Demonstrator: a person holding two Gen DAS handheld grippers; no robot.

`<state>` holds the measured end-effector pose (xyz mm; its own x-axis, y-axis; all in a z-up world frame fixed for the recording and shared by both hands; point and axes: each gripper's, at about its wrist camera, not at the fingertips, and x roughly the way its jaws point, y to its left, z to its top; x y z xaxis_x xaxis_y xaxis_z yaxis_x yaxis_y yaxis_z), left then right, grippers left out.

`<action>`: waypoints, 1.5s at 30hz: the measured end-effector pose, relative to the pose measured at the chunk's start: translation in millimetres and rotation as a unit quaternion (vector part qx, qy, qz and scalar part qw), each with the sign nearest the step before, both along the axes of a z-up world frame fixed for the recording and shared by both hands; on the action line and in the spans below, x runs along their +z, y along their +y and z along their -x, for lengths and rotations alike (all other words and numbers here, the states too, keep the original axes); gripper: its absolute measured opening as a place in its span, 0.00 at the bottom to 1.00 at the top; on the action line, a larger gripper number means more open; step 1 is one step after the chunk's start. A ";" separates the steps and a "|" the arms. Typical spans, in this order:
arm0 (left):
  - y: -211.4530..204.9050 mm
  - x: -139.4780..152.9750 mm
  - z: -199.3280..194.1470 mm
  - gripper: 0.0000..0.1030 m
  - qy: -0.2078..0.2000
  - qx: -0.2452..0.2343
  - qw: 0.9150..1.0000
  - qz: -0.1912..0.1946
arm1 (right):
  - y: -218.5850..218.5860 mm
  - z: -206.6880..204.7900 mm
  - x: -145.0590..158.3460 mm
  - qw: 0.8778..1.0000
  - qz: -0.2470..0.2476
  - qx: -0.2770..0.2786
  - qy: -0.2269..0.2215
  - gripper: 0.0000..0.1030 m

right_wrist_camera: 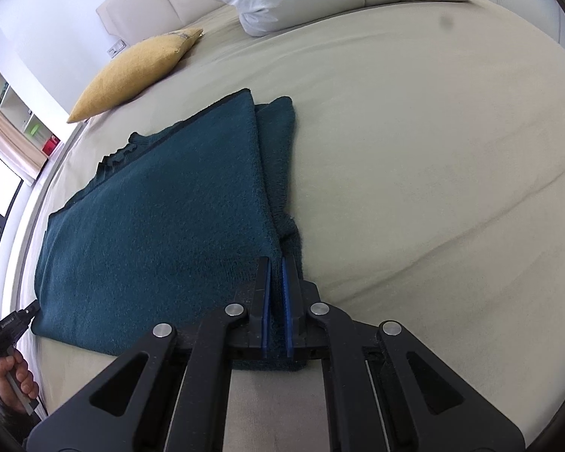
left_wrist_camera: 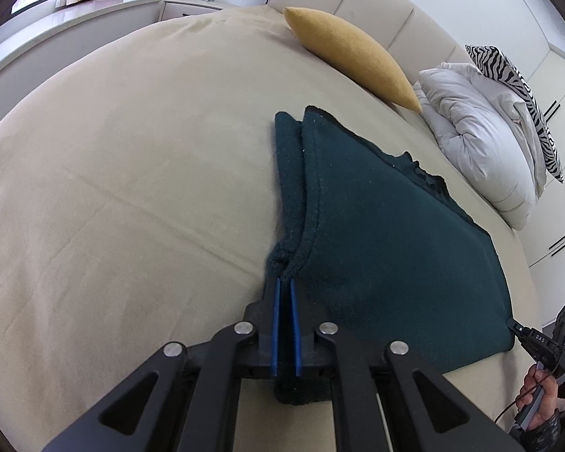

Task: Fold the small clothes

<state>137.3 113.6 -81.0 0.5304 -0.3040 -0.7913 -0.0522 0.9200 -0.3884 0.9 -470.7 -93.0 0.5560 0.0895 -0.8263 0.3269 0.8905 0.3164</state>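
Note:
A dark teal knit sweater (left_wrist_camera: 388, 233) lies flat on the beige bed, with a sleeve folded in along each side edge. My left gripper (left_wrist_camera: 284, 280) is shut on the sweater's near left corner, knit bunched between its blue pads. In the right wrist view the same sweater (right_wrist_camera: 158, 222) spreads to the left, and my right gripper (right_wrist_camera: 275, 258) is shut on its near right corner. Each gripper shows in the other's view: the right one at the sweater's far corner (left_wrist_camera: 518, 329), the left one likewise (right_wrist_camera: 26, 310).
The beige bed sheet (left_wrist_camera: 132, 173) stretches wide on both sides. A yellow cushion (left_wrist_camera: 352, 54) and a white duvet (left_wrist_camera: 482, 139) with a zebra-print pillow (left_wrist_camera: 527, 101) lie at the padded headboard. A window ledge (left_wrist_camera: 75, 15) runs behind.

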 end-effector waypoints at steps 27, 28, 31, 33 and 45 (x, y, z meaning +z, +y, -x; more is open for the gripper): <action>-61.0 56.6 -48.1 0.39 -0.089 -0.043 0.993 -0.063 | 72.4 -78.3 36.6 0.990 -0.092 0.096 -0.057 0.26; -73.5 52.6 -56.1 0.39 -0.091 -0.051 0.991 -0.078 | 89.7 -99.3 28.5 0.983 -0.125 0.121 -0.061 0.25; -99.1 35.4 -87.3 0.39 -0.076 -0.058 0.991 -0.096 | 127.6 -145.0 6.1 0.976 -0.159 0.140 -0.048 0.26; -113.5 20.9 -105.2 0.39 -0.058 -0.069 0.989 -0.118 | 144.4 -169.0 -9.4 0.966 -0.203 0.154 -0.040 0.25; -101.4 -2.4 -122.1 0.41 -0.073 -0.088 0.988 -0.102 | 34.7 -188.7 -56.3 0.949 -0.303 0.019 -0.082 0.15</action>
<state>259.4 12.2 -83.4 0.5967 -0.2434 -0.7647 0.1581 0.9699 -0.1854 189.6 -435.9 -149.3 0.6597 0.5429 -0.5197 0.2010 0.5390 0.8180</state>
